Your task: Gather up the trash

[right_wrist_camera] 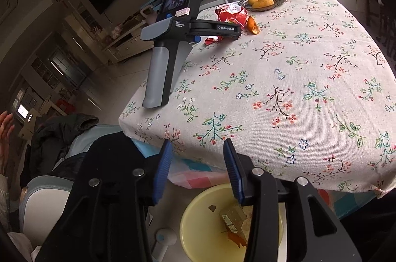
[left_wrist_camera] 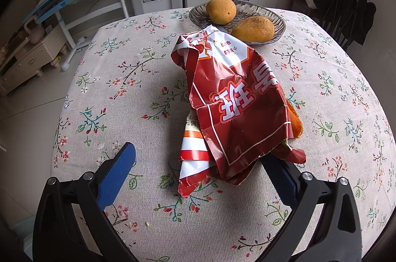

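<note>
A crumpled red and white snack wrapper (left_wrist_camera: 232,103) lies on the flowered tablecloth (left_wrist_camera: 123,93); an orange peel (left_wrist_camera: 295,123) pokes out from under its right side. My left gripper (left_wrist_camera: 200,163) is open, its fingers on either side of the wrapper's near end, the right finger partly hidden under it. In the right wrist view the wrapper (right_wrist_camera: 231,14) and peel (right_wrist_camera: 253,25) lie far off, with the left gripper's body (right_wrist_camera: 173,39) beside them. My right gripper (right_wrist_camera: 198,150) is open and empty above a yellow bin (right_wrist_camera: 198,224) on the floor, which holds scraps.
A glass bowl (left_wrist_camera: 277,21) with two mangoes (left_wrist_camera: 220,10) stands just behind the wrapper. The table's near edge (right_wrist_camera: 222,163) overhangs the bin. A chair with dark clothing (right_wrist_camera: 61,133) sits at the left. A dark jacket on a chair (left_wrist_camera: 346,12) stands at the far right.
</note>
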Demonstrator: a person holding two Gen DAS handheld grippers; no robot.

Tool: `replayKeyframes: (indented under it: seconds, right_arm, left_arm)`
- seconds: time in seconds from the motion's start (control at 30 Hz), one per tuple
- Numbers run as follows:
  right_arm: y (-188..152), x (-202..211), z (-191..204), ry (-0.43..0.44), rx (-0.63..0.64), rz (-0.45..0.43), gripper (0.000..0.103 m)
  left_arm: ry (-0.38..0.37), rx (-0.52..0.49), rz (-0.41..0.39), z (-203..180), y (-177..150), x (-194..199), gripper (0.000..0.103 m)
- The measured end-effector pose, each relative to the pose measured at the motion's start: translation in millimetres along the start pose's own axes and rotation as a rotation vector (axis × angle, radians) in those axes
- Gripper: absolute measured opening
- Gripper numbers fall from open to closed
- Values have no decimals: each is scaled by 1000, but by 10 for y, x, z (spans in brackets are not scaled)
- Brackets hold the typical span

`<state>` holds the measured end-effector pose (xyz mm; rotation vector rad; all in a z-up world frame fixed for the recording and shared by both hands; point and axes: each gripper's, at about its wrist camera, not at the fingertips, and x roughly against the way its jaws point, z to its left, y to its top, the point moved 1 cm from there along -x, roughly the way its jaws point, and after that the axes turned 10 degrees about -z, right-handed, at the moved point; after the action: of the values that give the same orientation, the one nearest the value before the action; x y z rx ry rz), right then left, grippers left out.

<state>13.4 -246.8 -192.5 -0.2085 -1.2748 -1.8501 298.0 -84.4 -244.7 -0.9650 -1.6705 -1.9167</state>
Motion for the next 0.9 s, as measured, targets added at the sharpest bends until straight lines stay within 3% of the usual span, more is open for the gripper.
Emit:
replayKeyframes:
  seconds: [0.53, 0.9]
  right_arm:
    - [71, 219, -256, -69, -41, -83, 48]
    - [268, 146, -307, -50, -64, -97, 51]
  left_arm:
    - [0, 0, 0, 6, -4, 2, 97]
    - [1, 3, 0, -4, 4, -7, 97]
